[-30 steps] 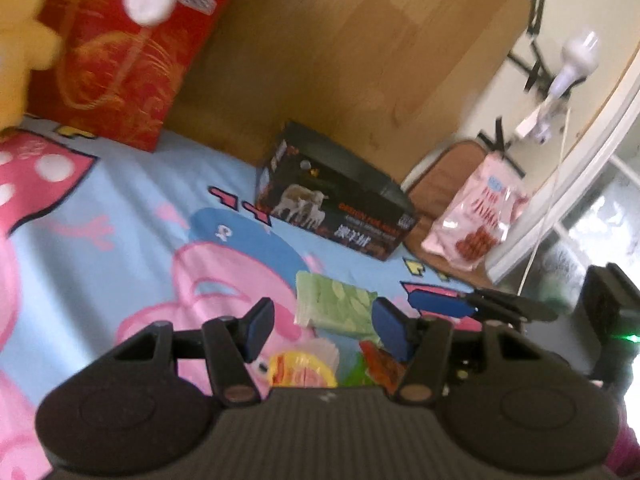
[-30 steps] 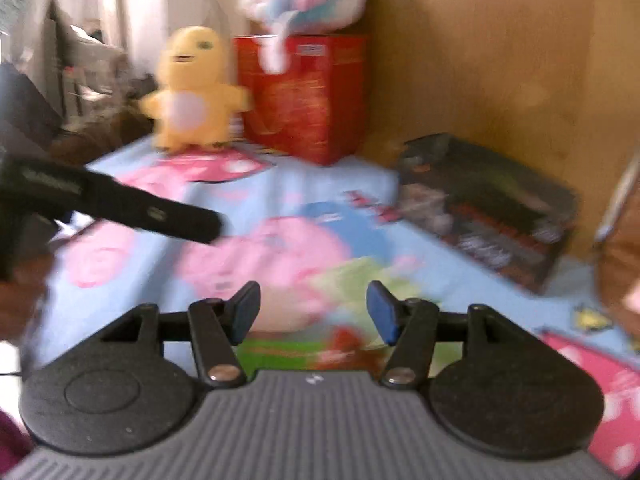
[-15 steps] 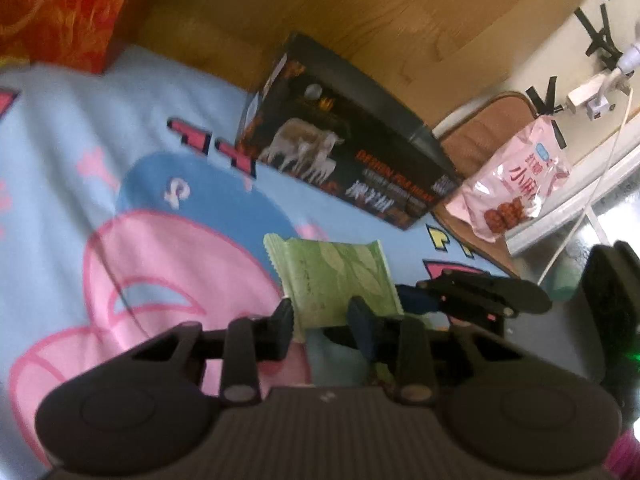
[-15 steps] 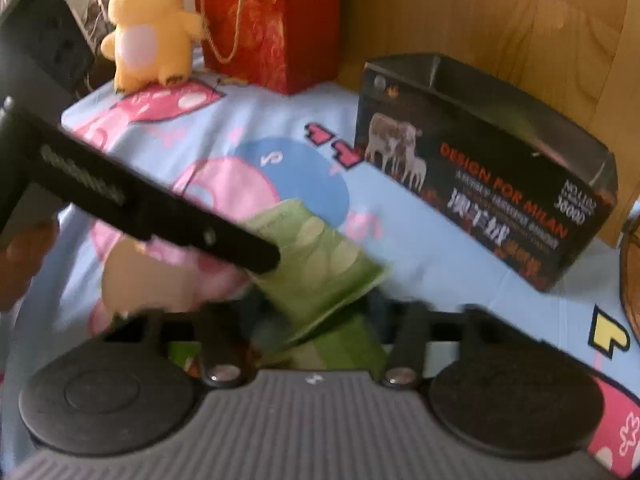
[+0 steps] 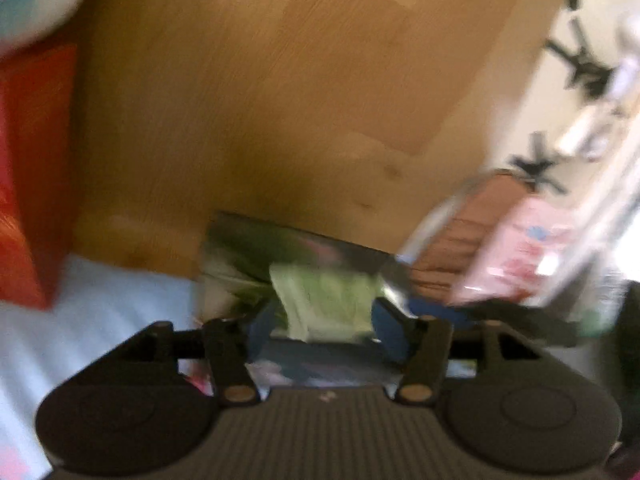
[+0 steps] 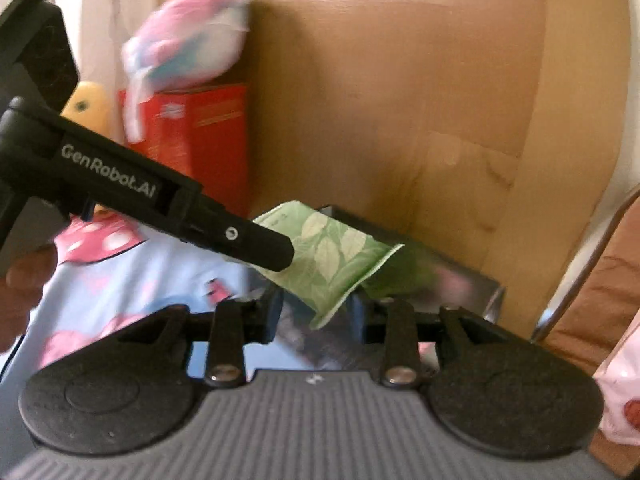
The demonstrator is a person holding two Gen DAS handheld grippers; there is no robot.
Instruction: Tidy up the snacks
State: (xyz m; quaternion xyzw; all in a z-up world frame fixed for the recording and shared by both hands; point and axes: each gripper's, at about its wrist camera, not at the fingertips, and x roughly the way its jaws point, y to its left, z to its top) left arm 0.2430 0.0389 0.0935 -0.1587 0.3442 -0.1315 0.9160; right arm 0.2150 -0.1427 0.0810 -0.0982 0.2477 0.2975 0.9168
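Observation:
A green leaf-print snack packet [image 5: 324, 304] hangs in the air over the open black box [image 5: 232, 240]. My left gripper [image 5: 324, 322] has it between its blue pads, which touch the packet's two sides while the jaws are opening. The view is blurred. In the right wrist view the packet [image 6: 336, 264] curves away from the left gripper's black finger [image 6: 256, 240], above the box [image 6: 452, 276]. The packet's lower corner dips between the fingers of my right gripper [image 6: 316, 314]. Those jaws are opening and do not press on it.
The box stands on a cartoon mat [image 6: 132, 272] against a wooden panel [image 5: 280, 100]. A red gift box [image 6: 200, 132] with a pink-blue plush [image 6: 188, 48] and a yellow plush [image 6: 88, 108] stand left. A pink snack bag [image 5: 520, 256] leans at the right.
The left gripper closed on the green packet lying on the mat and lifted it. Both grippers moved forward to the black box. The left fingers stand wider than half a second ago.

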